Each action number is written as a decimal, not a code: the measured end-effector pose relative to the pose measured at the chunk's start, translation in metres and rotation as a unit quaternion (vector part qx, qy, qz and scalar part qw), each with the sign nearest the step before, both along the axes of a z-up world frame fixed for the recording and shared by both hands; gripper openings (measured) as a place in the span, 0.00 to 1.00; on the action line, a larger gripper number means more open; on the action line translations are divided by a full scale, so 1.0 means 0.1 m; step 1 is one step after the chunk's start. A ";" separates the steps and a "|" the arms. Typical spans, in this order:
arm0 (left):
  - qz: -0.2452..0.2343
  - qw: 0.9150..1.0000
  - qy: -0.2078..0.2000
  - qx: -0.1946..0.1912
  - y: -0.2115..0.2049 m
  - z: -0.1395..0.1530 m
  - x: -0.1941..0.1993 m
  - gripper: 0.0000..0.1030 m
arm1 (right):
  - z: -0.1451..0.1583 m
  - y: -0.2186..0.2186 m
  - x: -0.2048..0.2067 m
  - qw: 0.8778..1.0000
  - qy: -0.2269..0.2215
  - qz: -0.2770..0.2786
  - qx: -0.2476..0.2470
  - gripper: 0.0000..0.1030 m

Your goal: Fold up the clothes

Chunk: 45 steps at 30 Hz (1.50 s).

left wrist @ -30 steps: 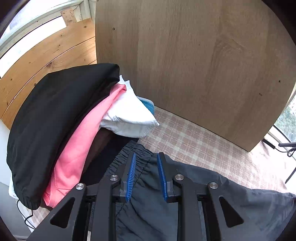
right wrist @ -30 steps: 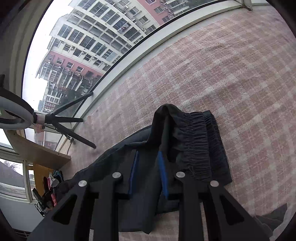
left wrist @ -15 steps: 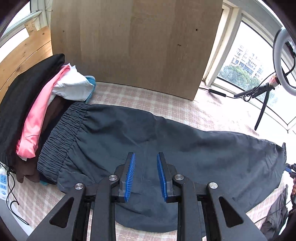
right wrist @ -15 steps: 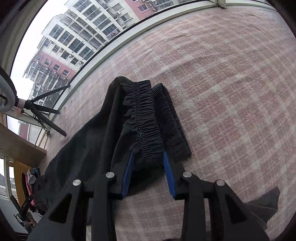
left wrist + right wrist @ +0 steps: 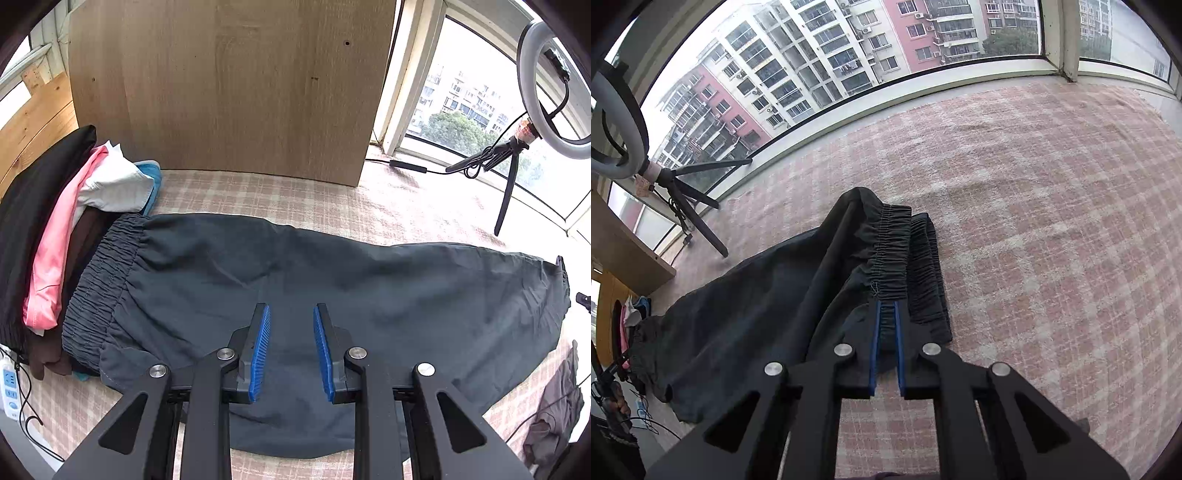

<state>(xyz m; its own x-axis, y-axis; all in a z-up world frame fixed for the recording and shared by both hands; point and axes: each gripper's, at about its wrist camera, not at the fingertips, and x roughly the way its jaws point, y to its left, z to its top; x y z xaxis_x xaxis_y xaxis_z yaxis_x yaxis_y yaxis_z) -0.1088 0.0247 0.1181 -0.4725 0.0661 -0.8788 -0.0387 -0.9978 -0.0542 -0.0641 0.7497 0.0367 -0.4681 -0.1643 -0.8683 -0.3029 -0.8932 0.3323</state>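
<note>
In the left wrist view, the left gripper [image 5: 291, 314] hovers with its blue-padded jaws spread and nothing between them, above the dark grey trousers with gathered elastic waistband and cuffs [image 5: 332, 288]. The trousers lie lengthwise across the pink-and-white checked blanket [image 5: 258, 195], waistband at 9 o'clock, cuffs at 3 o'clock. Touching the waistband, toward 9 o'clock, is a stack of folded clothes in black, pink, white and brown [image 5: 55, 236]. Beyond, at 12 o'clock, a light wooden board [image 5: 229, 85] stands upright; a ring light on a black tripod [image 5: 535, 110] stands at 2 o'clock.

In the right wrist view, the right gripper [image 5: 887, 308] is clamped on one elastic cuff [image 5: 892, 251], with the second cuff lying just beside it toward 3 o'clock.
</note>
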 end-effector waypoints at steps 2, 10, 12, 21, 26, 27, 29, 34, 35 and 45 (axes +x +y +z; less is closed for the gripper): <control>-0.003 1.000 -0.004 0.001 0.02 -0.02 -0.01 0.22 | -0.12 -0.03 -0.02 1.000 -0.011 0.008 -0.017 0.39; -0.007 1.000 -0.020 0.003 0.04 -0.08 -0.05 0.22 | -0.18 -0.13 -0.10 0.999 -0.027 0.032 0.035 0.04; -0.010 1.000 -0.020 0.005 0.04 -0.07 -0.06 0.22 | -0.11 -0.10 -0.11 0.996 -0.041 0.037 0.065 0.04; -0.058 0.998 -0.020 -0.003 0.25 -0.11 -0.09 0.22 | 0.22 -0.05 -0.15 0.982 -0.071 0.063 0.164 0.22; -0.084 0.996 -0.024 0.002 0.32 -0.16 -0.10 0.23 | 0.49 -0.37 -0.16 0.992 0.027 0.090 0.088 0.22; -0.087 0.996 -0.025 0.005 0.31 -0.17 -0.10 0.23 | 0.50 -0.52 -0.20 0.991 0.032 0.108 0.079 0.22; -0.091 0.995 -0.028 0.012 0.30 -0.19 -0.11 0.23 | 0.51 -0.90 -0.28 0.985 0.046 0.151 0.075 0.22; -0.088 0.995 -0.038 0.033 0.15 -0.26 0.02 0.23 | 0.35 -1.80 -0.50 0.968 0.057 0.245 0.008 0.22; -0.091 0.994 -0.042 0.034 0.13 -0.28 0.06 0.23 | 0.28 -2.02 -0.55 0.963 0.056 0.265 0.002 0.22; -0.107 0.990 -0.073 0.058 -0.15 -0.33 0.70 0.24 | -0.03 -3.77 -1.20 0.911 0.046 0.410 -0.011 0.22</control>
